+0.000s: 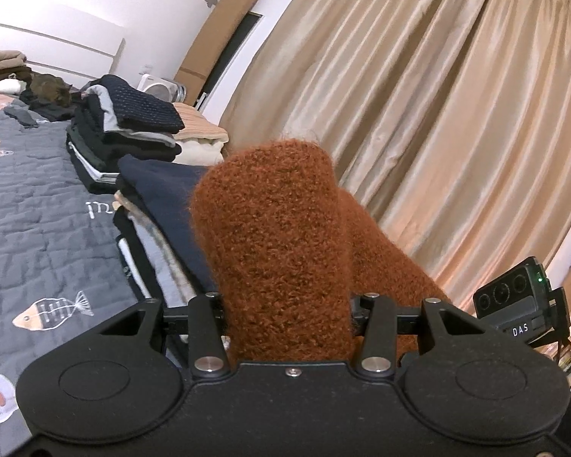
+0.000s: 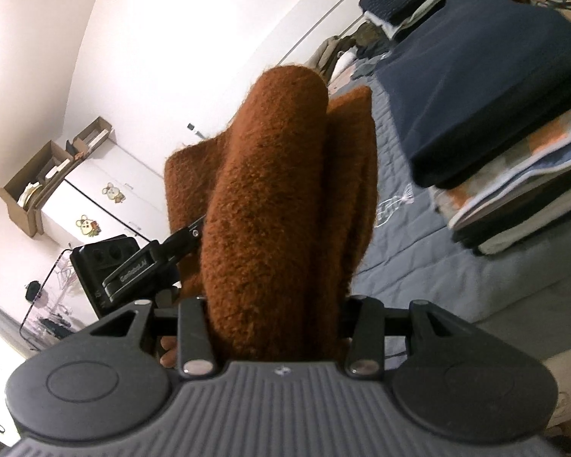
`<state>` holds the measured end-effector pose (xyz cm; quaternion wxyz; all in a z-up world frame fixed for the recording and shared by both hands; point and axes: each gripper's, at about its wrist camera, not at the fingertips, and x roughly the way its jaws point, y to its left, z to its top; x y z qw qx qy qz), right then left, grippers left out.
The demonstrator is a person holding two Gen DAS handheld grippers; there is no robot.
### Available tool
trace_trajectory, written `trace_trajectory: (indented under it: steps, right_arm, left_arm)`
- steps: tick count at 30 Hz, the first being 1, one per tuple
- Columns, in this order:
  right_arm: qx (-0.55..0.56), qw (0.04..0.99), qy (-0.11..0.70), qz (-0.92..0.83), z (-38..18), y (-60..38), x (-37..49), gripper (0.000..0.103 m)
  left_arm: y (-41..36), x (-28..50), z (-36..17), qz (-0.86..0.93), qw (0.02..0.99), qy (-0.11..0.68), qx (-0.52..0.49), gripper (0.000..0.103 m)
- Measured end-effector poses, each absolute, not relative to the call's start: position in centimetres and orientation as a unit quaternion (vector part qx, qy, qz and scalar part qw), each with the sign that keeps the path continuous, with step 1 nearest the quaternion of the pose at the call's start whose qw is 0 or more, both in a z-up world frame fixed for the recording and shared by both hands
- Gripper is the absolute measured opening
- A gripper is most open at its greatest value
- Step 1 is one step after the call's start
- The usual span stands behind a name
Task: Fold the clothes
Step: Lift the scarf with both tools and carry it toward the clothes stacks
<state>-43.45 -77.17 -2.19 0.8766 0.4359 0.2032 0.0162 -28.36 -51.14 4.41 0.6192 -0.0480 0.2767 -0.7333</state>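
Rust fuzzy sweater point(image 1: 278, 236) clamped in both hand-held grippers, hiding their fingertips, folded clothes stacks point(image 1: 133, 125) on grey quilt point(image 1: 38, 205) beside

Warm indoor light, fairly bright. The white wall point(image 2: 133, 38) glares, washed out. Fisheye bending curves the edges; the curtain point(image 1: 437, 114) looks slightly soft.

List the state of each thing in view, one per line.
Rust fuzzy garment: bunched, lifted off the bed, held by both grippers.
Left gripper: shut on the garment.
Right gripper: shut on the garment.
Navy garment: folded, on top of a stack.
Curtain: drawn shut.
Grey quilt: spread flat on the bed.
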Motion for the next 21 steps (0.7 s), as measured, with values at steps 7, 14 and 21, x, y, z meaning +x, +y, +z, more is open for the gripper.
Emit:
trace_trajectory:
  steps: [7,14,21]
  right_arm:
    - [0.427,0.88,0.207,0.003,-1.7,-80.6,-43.8,0.042]
    - [0.417,0.883,0.214,-0.008,-0.5,-84.4,-43.2,0.042]
    - [0.408,0.884,0.228,-0.012,0.7,-90.2,-41.6,0.042]
  left_arm:
    - [-54.2,-29.1,4.3,-0.735,0.617,0.274,-0.052,0.043]
    - [-58.7,-29.1,4.7,-0.734,0.618,0.274,-0.059,0.043]
    - [-64.5,-28.3,5.6,-0.729,0.622,0.28,-0.057,0.043]
